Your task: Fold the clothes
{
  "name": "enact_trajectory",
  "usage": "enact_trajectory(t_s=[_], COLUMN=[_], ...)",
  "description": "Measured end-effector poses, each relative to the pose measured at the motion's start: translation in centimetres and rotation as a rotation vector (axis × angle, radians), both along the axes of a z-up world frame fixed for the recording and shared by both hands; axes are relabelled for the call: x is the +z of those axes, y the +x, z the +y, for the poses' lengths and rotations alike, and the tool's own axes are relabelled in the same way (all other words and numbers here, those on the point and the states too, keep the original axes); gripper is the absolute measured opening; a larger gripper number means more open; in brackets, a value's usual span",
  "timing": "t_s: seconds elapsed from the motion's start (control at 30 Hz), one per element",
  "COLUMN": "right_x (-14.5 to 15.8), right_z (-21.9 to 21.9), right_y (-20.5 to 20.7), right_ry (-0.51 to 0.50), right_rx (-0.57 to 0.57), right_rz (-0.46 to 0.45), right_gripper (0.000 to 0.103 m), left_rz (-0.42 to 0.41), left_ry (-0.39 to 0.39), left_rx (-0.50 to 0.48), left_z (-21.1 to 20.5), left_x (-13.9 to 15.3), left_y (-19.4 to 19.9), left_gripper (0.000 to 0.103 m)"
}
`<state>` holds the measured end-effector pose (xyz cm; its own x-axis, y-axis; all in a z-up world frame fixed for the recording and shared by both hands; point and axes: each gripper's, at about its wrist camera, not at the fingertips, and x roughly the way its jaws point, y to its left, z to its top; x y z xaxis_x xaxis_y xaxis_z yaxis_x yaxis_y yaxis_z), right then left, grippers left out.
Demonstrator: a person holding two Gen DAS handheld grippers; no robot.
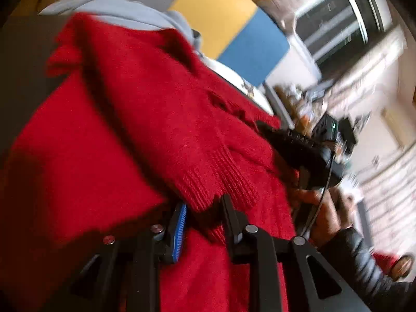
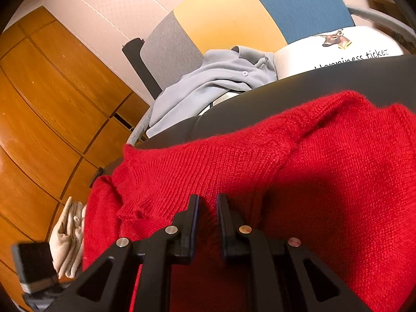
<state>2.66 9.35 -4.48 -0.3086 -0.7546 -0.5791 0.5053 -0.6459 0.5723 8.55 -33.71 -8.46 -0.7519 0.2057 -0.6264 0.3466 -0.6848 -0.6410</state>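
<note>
- Left wrist view, left side: the red knit sweater [image 1: 135, 119] fills most of the frame, draped in folds over a dark desk [image 1: 20, 59]; the picture is blurred.
- Behind the sweater's upper edge lies a pale blue garment [image 1: 122, 10].
- Lower centre: the left gripper [image 1: 205, 215] has its jaws pinching a ribbed hem of the sweater, the knit bunched between them.
- Right of centre: the right gripper [image 1: 299, 145] shows as a black body at the sweater's far edge, held by the person's right hand [image 1: 319, 208].
- Right wrist view, far left: wooden cabinets [image 2: 46, 98], and a beige cloth [image 2: 69, 236] just beside the sweater's edge.
- Centre: the red knit sweater [image 2: 260, 161] spreads across the dark desk [image 2: 312, 83].
- Lower centre: the right gripper [image 2: 208, 208] has its jaws slightly spread, with red knit in the gap; whether they pinch it cannot be told.
- Upper centre: the pale blue garment [image 2: 208, 78], buttoned, lies heaped at the desk's far edge.
- Upper right: a white printed garment [image 2: 338, 46] with a cow's head and lettering sits just beside it.
</note>
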Motion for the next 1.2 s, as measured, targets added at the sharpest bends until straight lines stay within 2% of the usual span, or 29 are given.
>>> enact_trajectory(t_s=[0.07,0.1,0.17,0.2,0.33,0.47,0.53,0.6,0.7,0.73,0.8,0.83,0.87,0.9,1.03,1.17,1.2], right_x=[0.6,1.4,3.6,4.7,7.9,7.6,6.5,5.1,1.8,1.7,1.6,1.9,2.3,2.7,4.3,5.5,5.2], right_z=[-0.4,-1.0,-2.2,-2.8,-6.6,-10.5,-12.4,-14.2,-15.8,-15.9,-16.3,-16.3,-16.3,-16.2,-15.0,-11.2,-10.2], right_y=[0.4,1.0,3.6,5.2,13.4,19.3,20.9,21.1,20.4,20.6,20.9,20.6,20.1,19.5,15.8,10.4,9.5], right_ry=[0.048,0.106,0.158,0.166,0.224,0.301,0.340,0.371,0.464,0.481,0.515,0.515,0.507,0.497,0.353,0.161,0.141], right_rx=[0.002,0.007,0.067,0.109,0.345,0.504,0.545,0.559,0.538,0.525,0.499,0.488,0.479,0.470,0.396,0.215,0.175], right_rz=[0.018,0.047,0.132,0.176,0.343,0.443,0.459,0.432,0.356,0.374,0.406,0.388,0.362,0.334,0.166,0.012,-0.011], right_gripper=[0.017,0.019,0.052,0.057,0.060,0.070,0.070,0.070,0.070,0.069,0.058,0.043,0.024,0.015,0.014,0.014,0.014], left_rz=[0.014,0.021,0.037,0.043,0.050,0.045,0.050,0.047,0.055,0.057,0.062,0.064,0.065,0.067,0.080,0.083,0.083], left_ry=[0.008,0.005,0.014,0.019,0.018,-0.015,-0.025,-0.047,-0.063,-0.053,-0.001,0.027,0.044,0.051,0.073,0.071,0.068], left_rx=[0.031,0.047,0.060,0.077,0.133,0.150,0.146,0.134,0.120,0.121,0.127,0.133,0.144,0.161,0.213,0.227,0.227], left_z=[-0.5,-0.8,-1.4,-1.7,-2.5,-2.6,-2.5,-2.4,-2.7,-2.8,-3.5,-4.0,-4.4,-5.0,-6.6,-7.2,-7.3], left_x=[-0.7,-0.9,-1.3,-1.5,-1.8,-1.8,-1.8,-1.7,-1.8,-1.8,-1.8,-1.8,-1.8,-1.7,-1.6,-1.7,-1.7], left_y=[1.6,2.4,3.4,3.8,4.9,5.7,6.0,5.9,6.4,6.4,6.5,6.5,6.8,7.0,8.0,8.4,8.5], left_gripper=[0.025,0.025,0.025,0.025,0.026,0.026,0.026,0.026,0.026,0.026,0.026,0.027,0.027,0.027,0.029,0.031,0.032])
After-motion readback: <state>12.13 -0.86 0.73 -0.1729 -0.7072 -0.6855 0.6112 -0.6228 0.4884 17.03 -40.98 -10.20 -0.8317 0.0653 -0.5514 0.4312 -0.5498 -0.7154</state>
